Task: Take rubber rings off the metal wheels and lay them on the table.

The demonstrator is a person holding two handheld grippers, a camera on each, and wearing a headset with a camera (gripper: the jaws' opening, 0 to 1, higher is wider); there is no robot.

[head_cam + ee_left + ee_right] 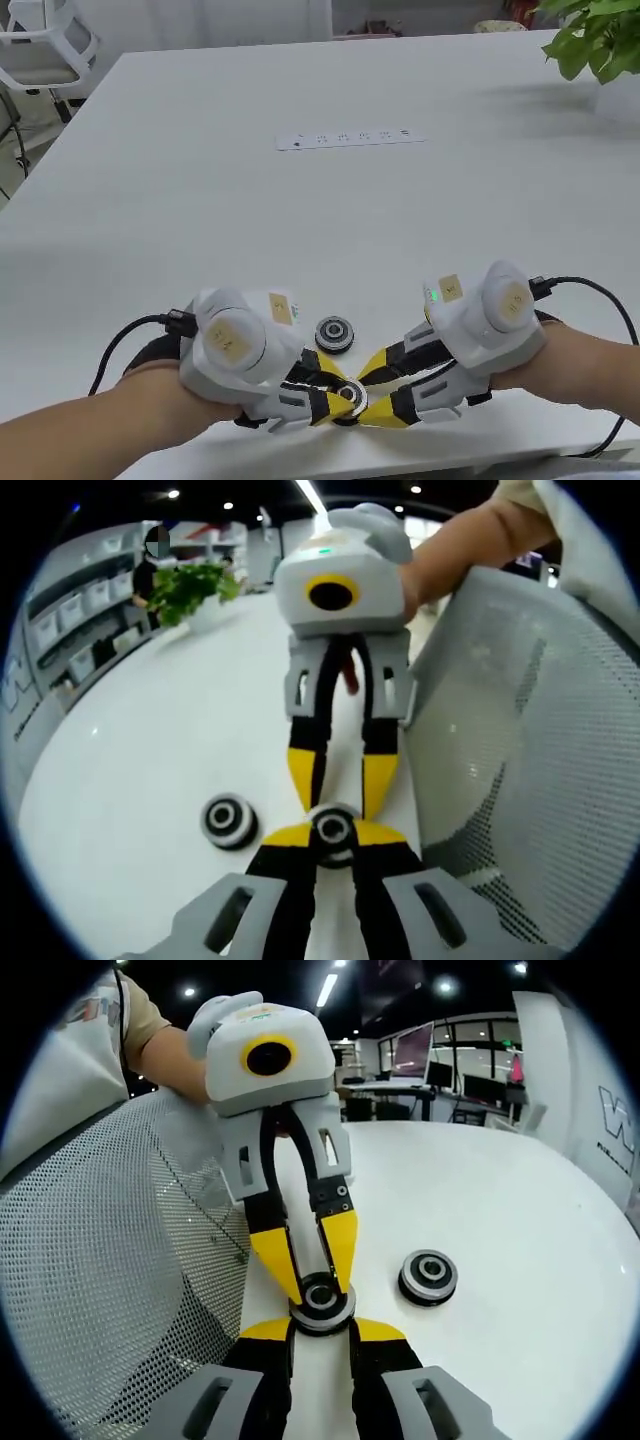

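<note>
At 6 o'clock in the head view, right by the near edge of the surface, the left tool and the right tool meet nose to nose. Each has its yellow tips closed on the same held wheel. The likeliest trouble starts here: if both tools bite the metal, or both bite the rubber, the ring will not peel, and a hard pull could let the small wheel slip free. So close to the edge, it could drop off toward the mesh chair back at 7 o'clock in the right gripper view. A jerk might also send a tool into the loose wheel, which lies flat just beyond the held one at 12 o'clock, apart from both tools. Which part each jaw actually grips is hidden, since the tips cover the rim. I also cannot tell whether the held wheel rests on the surface or is lifted a little. The loose wheel's dark outer band looks like its rubber ring in place, though it is too small to be sure. Farther off at 12 o'clock a socket strip is set flat in the surface, its detail too fine to read. A chair at 11 o'clock and a plant at 1 o'clock are both cut off by the frame.
</note>
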